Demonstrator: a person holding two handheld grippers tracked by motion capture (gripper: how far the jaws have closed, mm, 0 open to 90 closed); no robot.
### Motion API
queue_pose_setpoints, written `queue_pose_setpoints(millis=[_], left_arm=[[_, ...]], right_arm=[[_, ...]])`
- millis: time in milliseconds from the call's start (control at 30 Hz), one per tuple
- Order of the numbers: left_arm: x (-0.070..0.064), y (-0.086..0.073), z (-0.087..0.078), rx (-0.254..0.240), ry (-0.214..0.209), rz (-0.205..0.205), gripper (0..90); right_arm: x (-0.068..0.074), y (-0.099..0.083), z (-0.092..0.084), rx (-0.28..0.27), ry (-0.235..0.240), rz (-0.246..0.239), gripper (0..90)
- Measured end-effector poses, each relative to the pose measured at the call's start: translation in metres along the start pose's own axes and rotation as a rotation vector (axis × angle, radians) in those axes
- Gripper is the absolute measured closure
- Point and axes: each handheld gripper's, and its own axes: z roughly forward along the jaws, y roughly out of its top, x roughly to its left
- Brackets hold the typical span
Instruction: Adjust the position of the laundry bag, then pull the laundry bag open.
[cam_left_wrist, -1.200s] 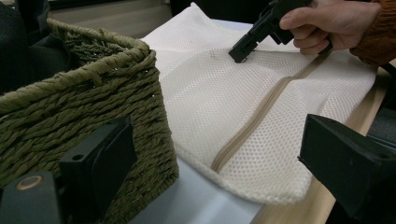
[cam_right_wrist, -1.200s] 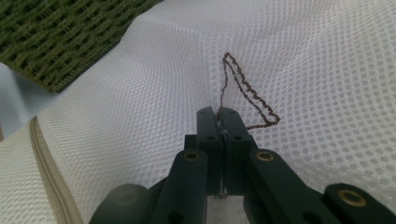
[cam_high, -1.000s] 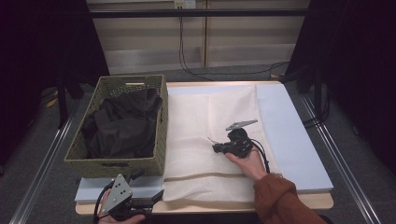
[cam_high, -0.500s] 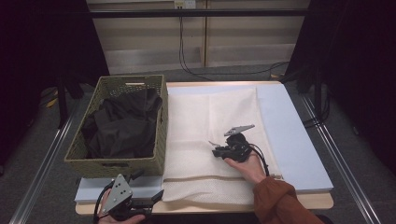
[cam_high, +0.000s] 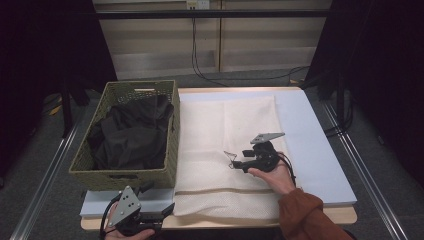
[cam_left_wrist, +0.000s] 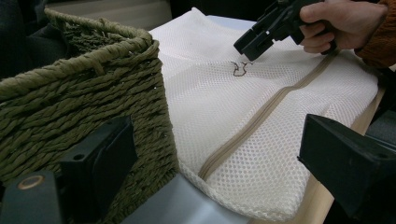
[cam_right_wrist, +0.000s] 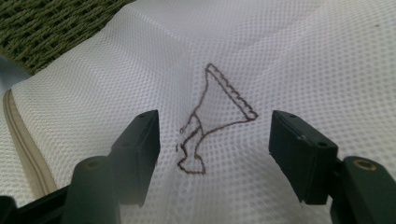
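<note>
Right hand-held gripper (cam_right_wrist: 212, 140) just opened wide, gripping nothing, brown wire scrap (cam_right_wrist: 210, 121) lying loose between jaws on mesh bag (cam_high: 225, 145) on table (cam_high: 320, 150). Looks released, placed. Left hand-held gripper (cam_left_wrist: 219, 158) open, empty, beside basket (cam_high: 125, 175).

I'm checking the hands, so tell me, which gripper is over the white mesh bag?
The right gripper, jaws open above the mesh bag. The left gripper sits at the table's near edge beside the basket.

The basket (cam_high: 130, 135) is hiding the lower folds of the dark clothes (cam_high: 131, 134); the picture's bottom edge is cutting off the left tongs (cam_high: 167, 210).
</note>
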Motion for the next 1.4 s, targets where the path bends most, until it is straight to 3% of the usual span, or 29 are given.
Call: queue_pose_setpoints(millis=[67, 167, 367, 500, 600, 633, 667, 733, 833, 900, 1000, 1033, 1100, 1200, 1267, 1367, 1400], left_arm=[[0.0, 0.0, 0.001, 0.003, -0.01, 0.004, 10.3], [-0.001, 0.0, 0.001, 0.003, -0.008, 0.007, 10.2], [-0.002, 0.001, 0.003, -0.002, -0.011, -0.005, 10.8], [0.0, 0.0, 0.002, 0.005, -0.011, 0.002, 11.0], [-0.001, 0.0, 0.005, 0.011, 0.003, -0.004, 11.1], [0.0, -0.001, 0.007, 0.03, 0.004, -0.004, 10.8], [-0.001, 0.0, 0.008, 0.036, -0.003, -0.009, 10.9], [-0.005, 0.001, 0.01, 0.035, -0.023, 0.004, 10.9], [-0.008, 0.002, 0.012, 0.043, -0.029, 0.015, 12.8], [-0.01, 0.002, 0.013, 0.037, -0.044, 0.011, 15.1], [-0.012, 0.003, 0.014, 0.029, -0.04, 0.016, 17.4], [-0.014, 0.002, 0.015, 0.021, -0.029, 0.007, 20.0], [-0.017, 0.004, 0.021, 0.028, -0.046, 0.019, 19.6], [-0.021, 0.005, 0.027, 0.016, -0.075, 0.006, 19.6], [-0.027, 0.008, 0.033, 0.027, -0.08, 0.033, 19.7], [-0.032, 0.012, 0.042, 0.02, -0.109, 0.037, 21.8], [-0.033, 0.014, 0.047, 0.022, -0.145, 0.049, 22.3]], right_arm=[[-0.003, -0.004, -0.012, -0.042, -0.013, 0.009, 34.4], [-0.004, -0.006, -0.017, -0.05, -0.019, -0.007, 34.2], [-0.013, -0.013, -0.039, -0.074, -0.014, 0.006, 37.9], [-0.018, -0.019, -0.051, -0.118, -0.018, 0.024, 35.7], [-0.022, -0.024, -0.058, -0.125, -0.036, 0.027, 33.7], [-0.023, -0.026, -0.06, -0.12, -0.058, 0.023, 38.7], [-0.024, -0.028, -0.064, -0.112, -0.06, 0.026, 41.9], [-0.026, -0.032, -0.07, -0.094, -0.079, 0.027, 39.6], [-0.028, -0.035, -0.077, -0.084, -0.068, 0.041, 40.7], [-0.03, -0.041, -0.089, -0.099, -0.072, 0.06, 46.7], [-0.031, -0.046, -0.096, -0.094, -0.057, 0.069, 49.7], [-0.031, -0.051, -0.101, -0.092, -0.074, 0.069, 49.8], [-0.033, -0.057, -0.107, -0.096, -0.111, 0.074, 49.8], [-0.035, -0.061, -0.113, -0.087, -0.111, 0.089, 52.0], [-0.036, -0.067, -0.118, -0.087, -0.111, 0.091, 54.8], [-0.038, -0.08, -0.126, -0.07, -0.118, 0.106, 57.8], [-0.038, -0.082, -0.127, -0.067, -0.124, 0.112, 57.7]])
